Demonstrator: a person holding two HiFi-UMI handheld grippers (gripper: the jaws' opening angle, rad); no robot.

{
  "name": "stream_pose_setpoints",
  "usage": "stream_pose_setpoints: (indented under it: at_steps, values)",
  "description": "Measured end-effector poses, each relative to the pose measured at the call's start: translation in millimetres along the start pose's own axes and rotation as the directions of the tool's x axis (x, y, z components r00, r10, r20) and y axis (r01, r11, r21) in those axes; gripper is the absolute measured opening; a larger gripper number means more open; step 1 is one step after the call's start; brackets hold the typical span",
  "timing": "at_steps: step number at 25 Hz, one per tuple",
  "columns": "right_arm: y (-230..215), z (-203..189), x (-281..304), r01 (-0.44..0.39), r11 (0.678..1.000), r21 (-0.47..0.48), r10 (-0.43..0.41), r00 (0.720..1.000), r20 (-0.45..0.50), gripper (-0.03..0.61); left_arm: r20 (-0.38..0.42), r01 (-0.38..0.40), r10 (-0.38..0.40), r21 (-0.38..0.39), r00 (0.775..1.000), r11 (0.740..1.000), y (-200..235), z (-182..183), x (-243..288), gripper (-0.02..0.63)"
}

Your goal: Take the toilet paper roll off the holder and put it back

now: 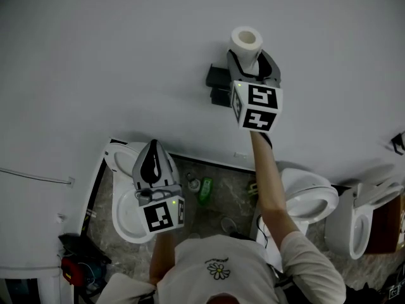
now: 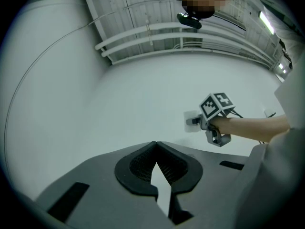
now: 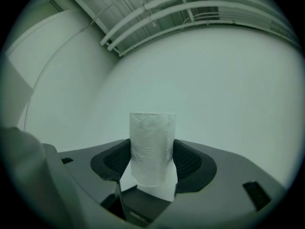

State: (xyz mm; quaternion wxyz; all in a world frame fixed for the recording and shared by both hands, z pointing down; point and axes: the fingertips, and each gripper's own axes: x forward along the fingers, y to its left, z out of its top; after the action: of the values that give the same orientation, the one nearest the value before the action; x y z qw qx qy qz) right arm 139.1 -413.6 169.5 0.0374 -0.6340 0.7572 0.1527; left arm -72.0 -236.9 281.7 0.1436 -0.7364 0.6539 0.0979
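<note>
Half the task looks done: the left claw (image 2: 155, 146) hangs empty with jaws together, the holder (image 1: 218, 86) on the wall (image 1: 126, 56) looks bare, and the right claw (image 3: 152, 162) is clamped on the roll (image 3: 151, 144) just above it, refitting yet to come.

Item one: my left grey two-jaw gripper (image 1: 152, 149), held low and close to my chest, jaw tips together, nothing between them.

Item two: my right grey two-jaw gripper (image 1: 253, 62), raised on my outstretched bare forearm (image 1: 269, 182), pads pressed on both sides of a white toilet paper roll (image 3: 151, 144) standing on end between them.
</note>
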Motion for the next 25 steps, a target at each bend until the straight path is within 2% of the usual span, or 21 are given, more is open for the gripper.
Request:
stream_pose_setpoints:
  at_steps: [5,11,17,25]
  values:
    - [12.0,39.9,-54.9,-0.056,0.998,0.026,0.051,0.985,0.166,0.279,-0.003,0.008,-0.008,0.005,1.000,1.000,-2.5,-0.5,-2.5,0.017]
    - [31.2,51.4,-115.8,-0.088,0.996,-0.014,0.089,0.954,0.287,0.279,0.014,0.009,-0.009,0.010,1.000,1.000,-0.5,6.4,-5.1,0.017]
    - [50.1,36.5,-161.5,-0.103,0.995,0.005,0.097,0.947,0.308,0.278,0.039,-0.002,0.001,0.028,0.999,1.000,5.3,20.4,-13.9,0.017]
    - [65.3,-1.3,-198.7,-0.101,0.994,0.040,0.088,0.966,0.244,0.278,0.050,0.001,-0.004,0.064,0.999,0.998,8.7,24.3,-23.9,0.017]
